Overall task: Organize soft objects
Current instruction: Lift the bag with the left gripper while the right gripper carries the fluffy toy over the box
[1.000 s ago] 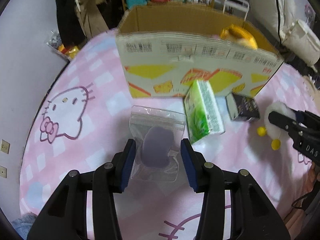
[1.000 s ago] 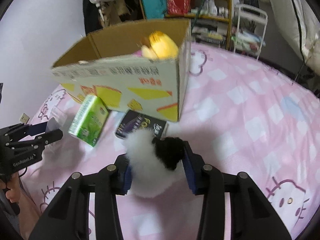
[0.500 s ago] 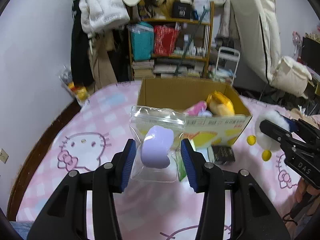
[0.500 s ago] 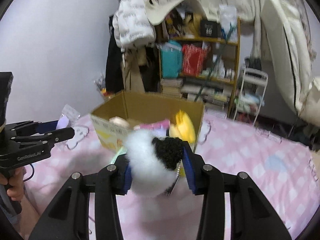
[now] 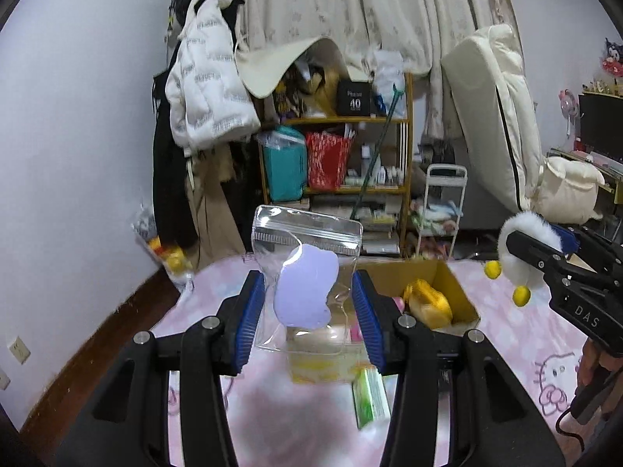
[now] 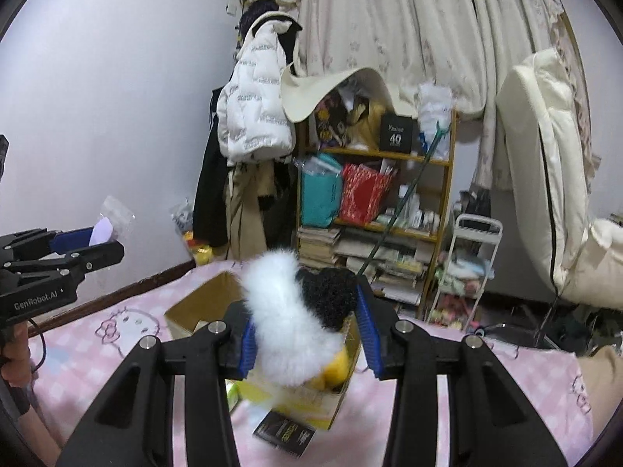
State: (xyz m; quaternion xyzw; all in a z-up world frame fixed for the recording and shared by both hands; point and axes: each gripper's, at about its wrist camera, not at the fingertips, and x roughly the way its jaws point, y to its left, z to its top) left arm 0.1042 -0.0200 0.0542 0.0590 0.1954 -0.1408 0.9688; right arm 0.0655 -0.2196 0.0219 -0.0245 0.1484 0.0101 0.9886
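Now that I have lifted both loads off the bed (image 5: 518,334), my left gripper (image 5: 307,313) clamps the bagged purple sponge (image 5: 305,292) and my right gripper (image 6: 305,325) squeezes the fluffy toy (image 6: 288,319), both raised near the cardboard box (image 5: 453,292), ready for dropping in.

The cardboard box (image 5: 447,284) is open on top, though a yellow toy (image 5: 426,305) fills part of it. On the bed (image 6: 506,389), a green packet (image 5: 370,397) and a black packet (image 6: 286,434) crowd the box's near side; the pink cover farther right is open.
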